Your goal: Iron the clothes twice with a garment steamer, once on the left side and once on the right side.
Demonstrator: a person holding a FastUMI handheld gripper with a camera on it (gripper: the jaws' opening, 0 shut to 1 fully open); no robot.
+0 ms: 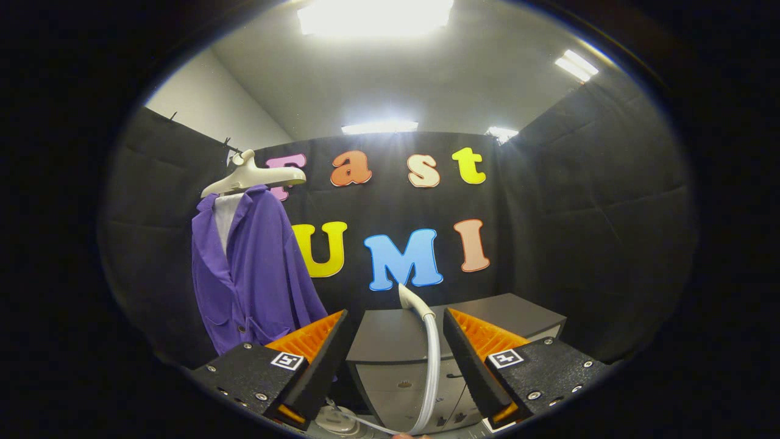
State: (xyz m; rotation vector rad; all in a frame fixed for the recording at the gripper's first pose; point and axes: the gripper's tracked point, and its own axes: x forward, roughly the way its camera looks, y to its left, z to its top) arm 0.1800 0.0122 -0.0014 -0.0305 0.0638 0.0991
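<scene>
A purple shirt (253, 274) hangs on a cream hanger (253, 177) against the booth wall, beyond and to the left of my left finger. The garment steamer's pale head (409, 300) stands upright on its whitish hose (431, 372), which rises between my two fingers and a little ahead of them. The hose curves down to a white base (334, 421) low near my left finger. My gripper (395, 323) is open, and neither finger touches the hose or the head.
A grey cabinet (390, 338) with drawers stands just beyond the fingers, behind the steamer hose. Black cloth walls close the booth on all sides. Ceiling lights shine above.
</scene>
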